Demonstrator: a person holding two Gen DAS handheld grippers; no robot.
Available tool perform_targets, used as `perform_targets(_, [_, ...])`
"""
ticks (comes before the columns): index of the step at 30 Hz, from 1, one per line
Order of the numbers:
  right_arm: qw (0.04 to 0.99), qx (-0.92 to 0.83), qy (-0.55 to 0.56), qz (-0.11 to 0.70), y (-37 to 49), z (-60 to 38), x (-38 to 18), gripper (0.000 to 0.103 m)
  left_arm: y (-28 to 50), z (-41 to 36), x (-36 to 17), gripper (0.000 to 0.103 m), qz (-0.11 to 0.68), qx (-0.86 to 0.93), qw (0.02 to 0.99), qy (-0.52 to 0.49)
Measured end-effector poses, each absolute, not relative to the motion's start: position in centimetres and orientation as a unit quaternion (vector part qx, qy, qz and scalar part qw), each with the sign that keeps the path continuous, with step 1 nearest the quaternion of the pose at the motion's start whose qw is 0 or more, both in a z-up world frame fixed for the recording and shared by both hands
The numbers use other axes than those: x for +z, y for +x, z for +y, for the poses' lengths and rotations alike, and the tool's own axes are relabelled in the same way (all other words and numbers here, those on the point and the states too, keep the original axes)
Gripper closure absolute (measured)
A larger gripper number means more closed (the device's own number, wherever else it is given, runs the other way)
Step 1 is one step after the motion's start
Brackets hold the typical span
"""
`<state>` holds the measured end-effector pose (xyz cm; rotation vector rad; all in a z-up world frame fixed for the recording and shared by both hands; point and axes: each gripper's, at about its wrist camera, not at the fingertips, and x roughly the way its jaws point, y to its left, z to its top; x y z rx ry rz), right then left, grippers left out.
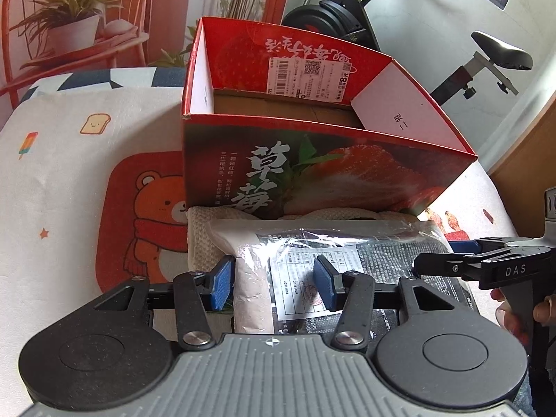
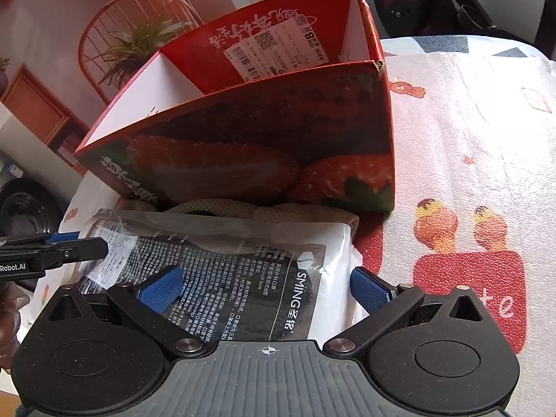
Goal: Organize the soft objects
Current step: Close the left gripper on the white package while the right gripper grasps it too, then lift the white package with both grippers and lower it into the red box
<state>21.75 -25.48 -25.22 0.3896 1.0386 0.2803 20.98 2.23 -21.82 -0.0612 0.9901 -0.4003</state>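
Note:
A clear plastic packet (image 1: pixel 333 253) with black-and-white printed text lies on a cream knitted cloth (image 1: pixel 201 236), in front of an open red strawberry box (image 1: pixel 312 170). My left gripper (image 1: pixel 274 278) is open, its blue pads either side of the packet's near left part. My right gripper (image 2: pixel 267 288) is open, its blue pads straddling the packet (image 2: pixel 243 278) from the other side. The right gripper also shows in the left wrist view (image 1: pixel 448 257) at the packet's right edge. The left gripper shows in the right wrist view (image 2: pixel 87 243).
The box (image 2: pixel 260 146) looks empty apart from a cardboard floor and stands on a cartoon-print cover (image 1: pixel 69 180). An exercise bike (image 1: pixel 365 17) stands behind the box. A red chair with a potted plant (image 1: pixel 69 21) is at the back left.

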Motion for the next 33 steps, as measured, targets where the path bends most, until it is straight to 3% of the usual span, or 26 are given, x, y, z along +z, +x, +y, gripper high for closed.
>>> perform_targets(12, [0.863, 0.17, 0.16, 0.448, 20.4, -26.8, -18.8, 0.014, 20.1, 2.0, -18.5, 0.051, 0.432, -0.232, 0.871, -0.013])
perform_targets(14, [0.87, 0.179, 0.145, 0.435, 20.2, -27.2, -17.0, 0.023, 19.9, 2.1, -17.5, 0.051, 0.418, -0.237, 0.877, -0.013])
perform_targets(16, [0.878, 0.184, 0.127, 0.424, 20.0, -27.4, -15.5, 0.045, 19.5, 2.2, -16.5, 0.051, 0.401, -0.237, 0.885, -0.009])
perform_targets(18, [0.885, 0.187, 0.105, 0.414, 19.9, -27.4, -14.0, 0.058, 19.3, 2.3, -15.4, 0.051, 0.385, -0.235, 0.892, -0.008])
perform_targets(21, [0.898, 0.187, 0.082, 0.391, 20.0, -27.5, -12.0, 0.069, 19.3, 2.6, -13.7, 0.051, 0.356, -0.234, 0.905, -0.018])
perform_targets(33, [0.951, 0.167, 0.021, 0.258, 22.1, -27.4, -5.2, 0.076, 21.3, 1.8, -6.9, 0.051, 0.25, -0.223, 0.94, -0.065])
